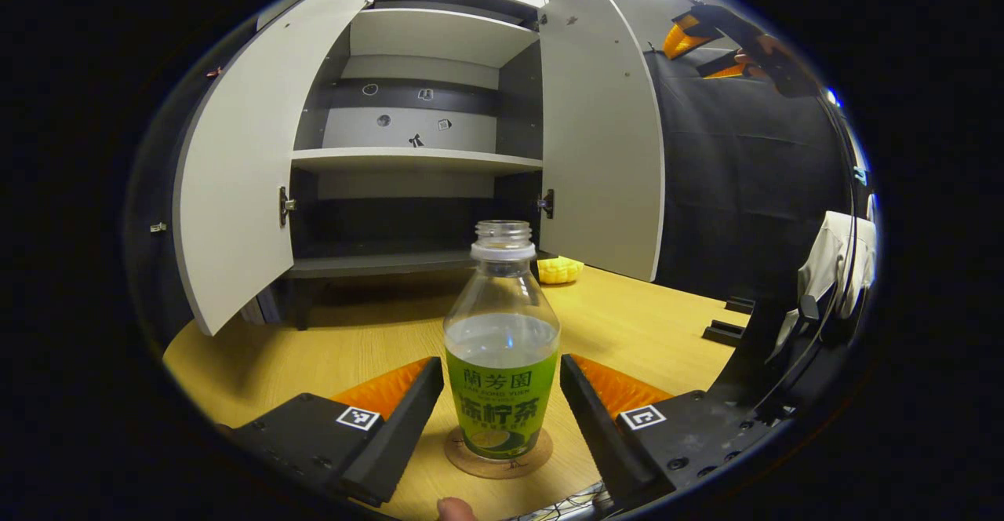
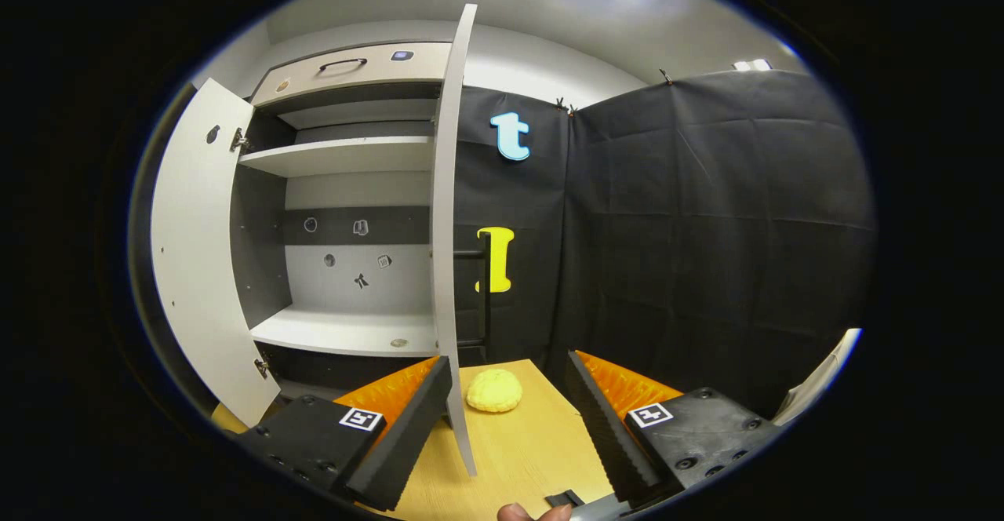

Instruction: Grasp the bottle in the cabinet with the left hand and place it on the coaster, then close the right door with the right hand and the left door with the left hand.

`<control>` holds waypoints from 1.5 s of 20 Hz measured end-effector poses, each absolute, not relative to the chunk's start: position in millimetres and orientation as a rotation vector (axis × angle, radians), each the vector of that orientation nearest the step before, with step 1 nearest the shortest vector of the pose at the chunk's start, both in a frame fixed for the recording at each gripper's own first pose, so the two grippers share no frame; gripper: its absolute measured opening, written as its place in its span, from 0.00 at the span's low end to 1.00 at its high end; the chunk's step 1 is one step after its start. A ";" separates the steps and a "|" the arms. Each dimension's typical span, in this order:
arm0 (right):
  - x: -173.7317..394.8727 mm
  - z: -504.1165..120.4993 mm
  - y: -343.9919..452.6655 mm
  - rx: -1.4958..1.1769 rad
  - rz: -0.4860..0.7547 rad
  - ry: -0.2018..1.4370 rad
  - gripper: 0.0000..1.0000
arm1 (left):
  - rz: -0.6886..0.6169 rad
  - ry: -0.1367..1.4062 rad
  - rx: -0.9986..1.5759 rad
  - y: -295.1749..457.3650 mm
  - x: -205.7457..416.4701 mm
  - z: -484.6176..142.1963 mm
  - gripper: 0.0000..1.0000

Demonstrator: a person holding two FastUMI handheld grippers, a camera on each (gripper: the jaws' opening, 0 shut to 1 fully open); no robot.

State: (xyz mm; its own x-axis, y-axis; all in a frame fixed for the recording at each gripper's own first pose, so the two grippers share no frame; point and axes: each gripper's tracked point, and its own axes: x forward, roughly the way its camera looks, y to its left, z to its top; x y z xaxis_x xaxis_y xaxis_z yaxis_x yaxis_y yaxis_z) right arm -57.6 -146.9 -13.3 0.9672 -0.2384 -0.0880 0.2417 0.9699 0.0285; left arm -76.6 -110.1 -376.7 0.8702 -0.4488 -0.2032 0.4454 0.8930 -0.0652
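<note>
Bottle [image 1: 502, 348] stands upright on the round coaster [image 1: 499, 453], which lies on the wooden bench [image 1: 314, 348] in front of the cabinet [image 1: 416, 162]. It is clear, has no cap, holds a pale liquid in its lower part and carries a green label. In the left gripper view the left gripper [image 1: 502, 419] sits low around the bottle with its fingers [image 1: 396, 427] spread; a gap shows on each side between the fingers and the bottle, so they are released and not pressing on it. Both cabinet doors stand open: the left door [image 1: 235, 183] swings out toward the camera, and the right door [image 1: 600, 144] likewise. The shelves inside look bare except for small marks on the back panel. A yellow corn-like toy [image 1: 559, 270] lies on the bench just beside the foot of the right door. In the right gripper view the right gripper [image 2: 508, 419] has its fingers [image 2: 400, 435] wide apart, and the edge of the right door [image 2: 449, 270] runs down between them, nearer the left finger; I cannot tell if it touches. The yellow toy [image 2: 494, 390] lies on the bench beyond.
</note>
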 end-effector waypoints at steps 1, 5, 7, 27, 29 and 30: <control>-58.0 -14.2 -146.3 0.034 -0.242 0.084 0.98 | -0.473 0.230 -0.013 -110.6 -81.3 -379.1 0.95; -55.6 -16.1 -146.9 0.046 -0.237 0.079 0.98 | -0.448 0.269 -0.003 -97.1 -99.0 -381.0 0.95; -51.9 -18.5 -150.5 0.054 -0.228 0.077 0.98 | -0.417 0.275 0.016 -86.9 -107.4 -371.3 0.95; 26.4 -17.5 -178.3 0.130 -0.104 0.069 0.97 | -0.094 0.164 -0.096 7.0 -92.1 -189.5 0.95; 24.1 -18.2 -176.5 0.134 -0.099 0.060 0.98 | -0.079 0.161 -0.088 19.6 -91.5 -186.8 0.95; 22.9 -18.8 -169.4 0.141 -0.091 0.061 0.97 | -0.072 0.158 -0.085 26.2 -91.9 -184.7 0.95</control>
